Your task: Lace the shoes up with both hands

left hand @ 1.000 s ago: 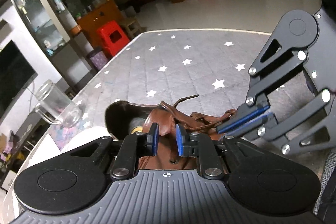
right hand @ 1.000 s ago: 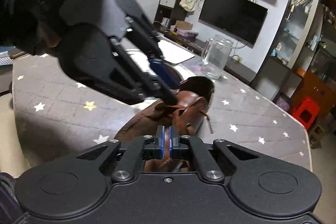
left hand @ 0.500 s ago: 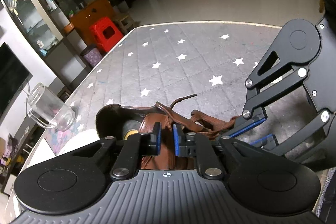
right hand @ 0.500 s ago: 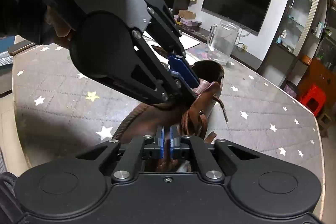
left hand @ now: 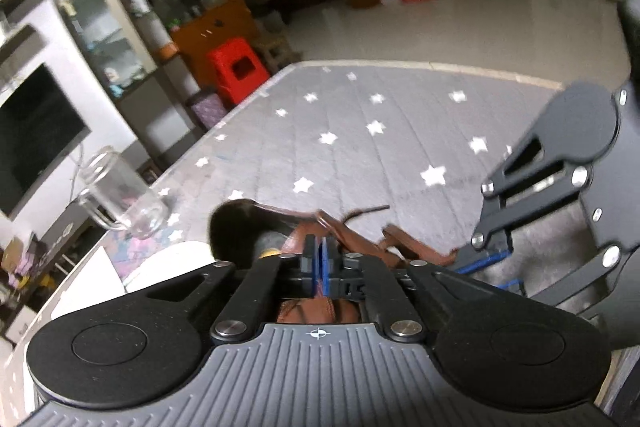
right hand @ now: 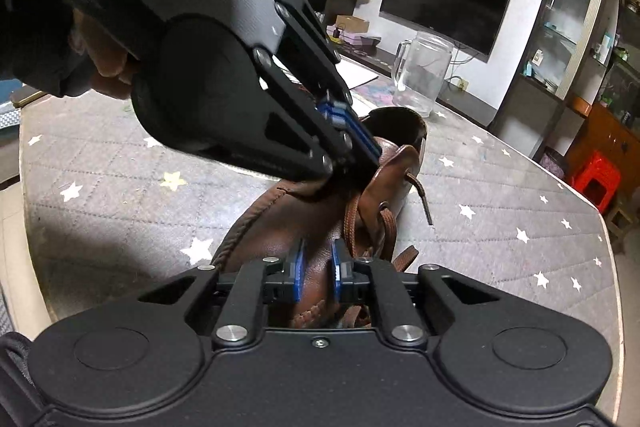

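A brown leather shoe (right hand: 280,227) with brown laces (right hand: 386,223) lies on the grey star-patterned table (right hand: 500,211); it also shows in the left wrist view (left hand: 304,307). My left gripper (left hand: 319,267) is shut on the shoe's tongue or upper edge near the opening (left hand: 236,227); from the right wrist view it (right hand: 370,151) reaches down to the shoe's collar. My right gripper (right hand: 318,271) is open, its blue pads over the shoe's vamp beside the laces. A free lace end (right hand: 420,199) hangs to the right.
A clear glass mug (right hand: 422,71) stands on the table behind the shoe, also in the left wrist view (left hand: 120,199). White paper (left hand: 92,283) lies near it. A red stool (right hand: 596,179), shelves and a TV (right hand: 444,7) stand beyond the table.
My left gripper has closed onto the shoe's upper. My right gripper has opened and let go of what it pinched at the laces.
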The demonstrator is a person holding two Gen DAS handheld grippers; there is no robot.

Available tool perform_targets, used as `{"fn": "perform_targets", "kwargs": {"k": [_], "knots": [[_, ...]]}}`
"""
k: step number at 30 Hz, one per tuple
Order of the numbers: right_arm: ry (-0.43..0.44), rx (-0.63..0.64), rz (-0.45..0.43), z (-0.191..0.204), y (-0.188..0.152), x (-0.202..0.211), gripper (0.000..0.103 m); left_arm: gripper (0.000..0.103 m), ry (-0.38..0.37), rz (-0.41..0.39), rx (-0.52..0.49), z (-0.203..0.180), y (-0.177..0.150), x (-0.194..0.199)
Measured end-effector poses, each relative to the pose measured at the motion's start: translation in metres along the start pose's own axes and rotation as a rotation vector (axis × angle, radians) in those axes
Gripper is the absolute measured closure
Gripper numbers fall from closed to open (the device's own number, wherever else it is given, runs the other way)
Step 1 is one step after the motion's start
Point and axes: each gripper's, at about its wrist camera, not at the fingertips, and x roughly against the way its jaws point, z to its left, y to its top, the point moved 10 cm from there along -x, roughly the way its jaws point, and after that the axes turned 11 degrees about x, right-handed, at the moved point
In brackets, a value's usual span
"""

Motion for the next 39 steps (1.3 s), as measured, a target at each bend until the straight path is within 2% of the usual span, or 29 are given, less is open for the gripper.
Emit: {"fn": "perform_targets", "kwargs": {"k": [4,8,16,26,32,39], "knots": [[-0.007,0.010,0.001,0.002,-0.001,-0.002,0.089,0.103,0.049,-0.069,0.075,0.017,0.005,0.025],[-0.009,0.013,0.002,0.002,-0.001,-0.002,0.089,0.103,0.064,-0.083,0.119,0.030,0.000,0.043],[-0.011,0.017,0.000,0.003,-0.001,-0.002,0.087,0.100,-0.008,-0.014,-0.046,-0.002,-0.004,0.019],[0.000,0.008,-0.006,0.000,-0.002,-0.003,0.087,0.094,-0.069,0.079,-0.185,-0.020,-0.012,-0.014],[0.003,0.006,-0.008,0.000,-0.003,-0.004,0.087,0.091,-0.064,0.100,-0.220,-0.022,-0.012,-0.023],[0.003,0.004,-0.011,0.001,-0.003,-0.004,0.086,0.093,-0.062,0.131,-0.236,-0.022,-0.011,-0.032]]}}
